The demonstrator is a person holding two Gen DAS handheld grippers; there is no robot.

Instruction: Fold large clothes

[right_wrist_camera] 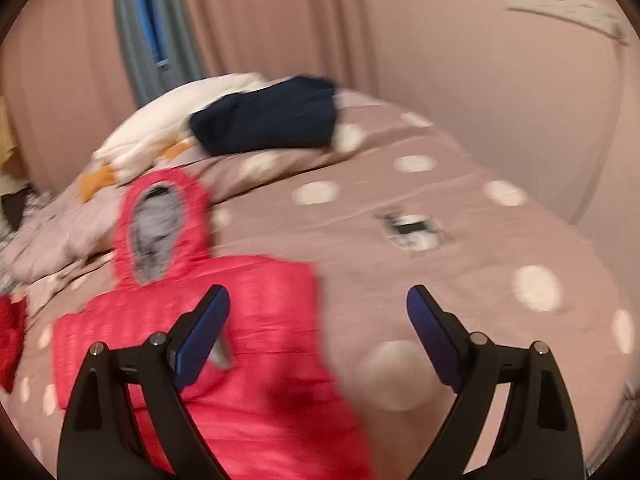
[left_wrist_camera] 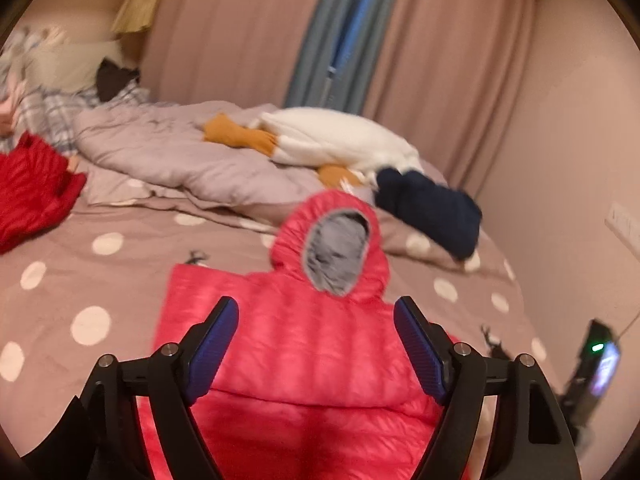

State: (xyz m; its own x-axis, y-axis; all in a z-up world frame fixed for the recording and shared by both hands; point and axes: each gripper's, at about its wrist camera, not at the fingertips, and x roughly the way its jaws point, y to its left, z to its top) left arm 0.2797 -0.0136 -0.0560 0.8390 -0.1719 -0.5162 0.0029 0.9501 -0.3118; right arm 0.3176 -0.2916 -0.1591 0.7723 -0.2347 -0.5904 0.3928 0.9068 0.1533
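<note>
Both views are motion-blurred. The pink quilted hooded down jacket (left_wrist_camera: 304,360) runs off the lower frame edge behind the left gripper (left_wrist_camera: 316,344). Far left of that gripper, a red quilted garment (left_wrist_camera: 28,192) is cropped. A small black-and-white object (right_wrist_camera: 412,228) beyond the right gripper (right_wrist_camera: 318,332) is unidentifiable.

No words, labels, brand marks or numbers can be read in either view; both pictures are blurred by motion. In the left wrist view, a dark device (left_wrist_camera: 596,364) at the near right edge shows a small green light and a lit screen, but what the screen shows is too blurred to read. In the right wrist view, a small black-and-white printed motif (right_wrist_camera: 412,230) on the polka-dot bed sheet (right_wrist_camera: 460,288), to the right, is too smeared to tell whether it carries any lettering.
</note>
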